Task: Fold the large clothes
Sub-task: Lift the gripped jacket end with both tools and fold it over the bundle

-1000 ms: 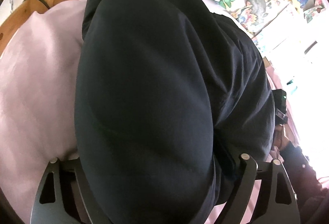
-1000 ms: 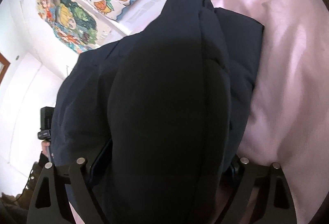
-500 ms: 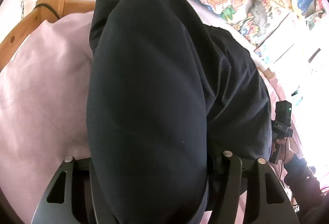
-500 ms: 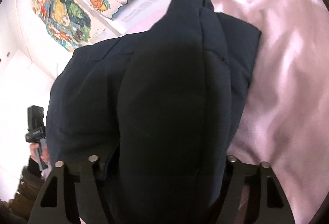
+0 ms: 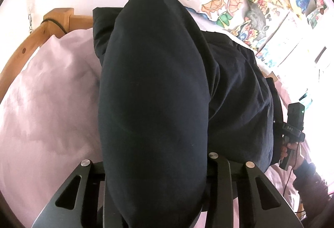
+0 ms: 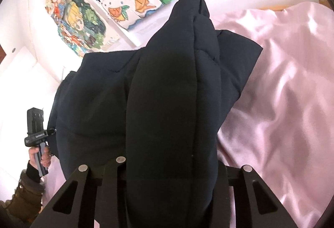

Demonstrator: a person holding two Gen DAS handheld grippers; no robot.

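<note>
Jacket hides tongs; pink sheet around.

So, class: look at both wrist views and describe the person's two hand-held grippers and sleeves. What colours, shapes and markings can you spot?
Each hand-held gripper is black. The left hand-held gripper and right hand-held gripper have flat angular fingers with triangular cut-outs and round silver pin heads. Seen from the other side, each has a boxy black top block, a band with small white lettering, and a grip handle; a thin cable hangs from the right one. Dark knit cuffs; the left sleeve is brown.

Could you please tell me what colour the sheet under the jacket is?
The sheet is pale pink and shiny, clearest in the right wrist view.
</note>
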